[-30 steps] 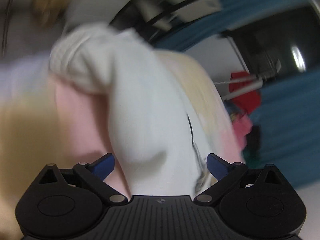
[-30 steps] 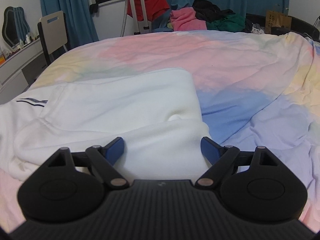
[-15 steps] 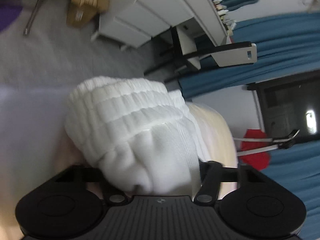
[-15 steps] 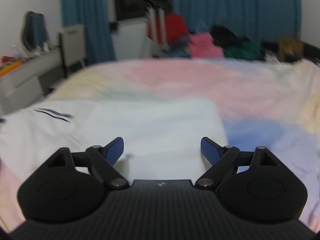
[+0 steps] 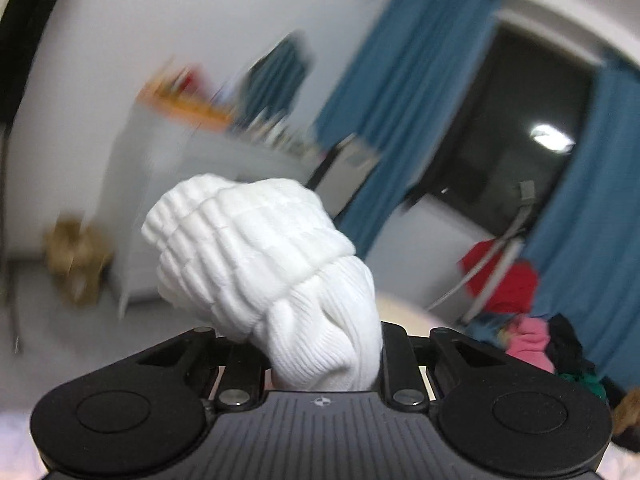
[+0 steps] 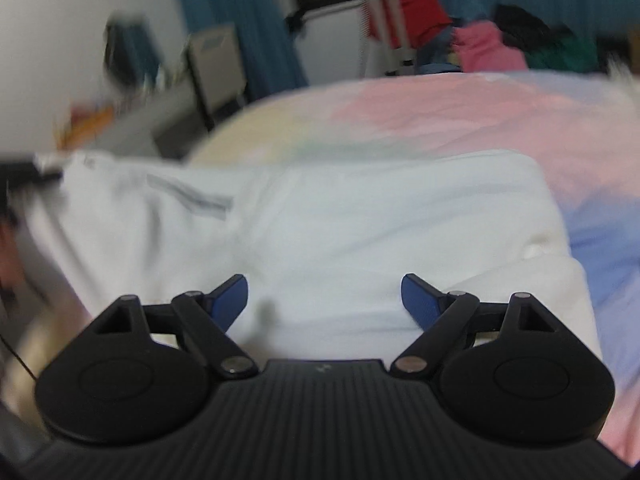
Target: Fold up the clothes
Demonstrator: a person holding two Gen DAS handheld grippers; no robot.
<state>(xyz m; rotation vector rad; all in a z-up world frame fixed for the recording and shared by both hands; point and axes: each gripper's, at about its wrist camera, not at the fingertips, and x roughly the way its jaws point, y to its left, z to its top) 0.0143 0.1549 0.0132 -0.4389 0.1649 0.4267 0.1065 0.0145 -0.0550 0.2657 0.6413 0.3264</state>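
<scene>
A white sweatshirt with a dark stripe lies spread on the pastel bed cover. Its ribbed white cuff bulges up out of my left gripper. The jaws are closing on it, the sleeve cloth is pinched between them, and the blue pads are hidden by the fabric. The cuff is held up in the air against the room's wall. My right gripper hovers low over the near part of the sweatshirt, open, with nothing between its blue fingertips.
Blue curtains frame a dark window. A pile of red, pink and dark clothes lies beyond the bed by a tripod. A white desk and a chair stand at the bed's left.
My left gripper went from open over the sleeve to closed around the cuff, then rose and swung so that it faces the wall. The right gripper stayed open and shifted slightly over the sweatshirt.
</scene>
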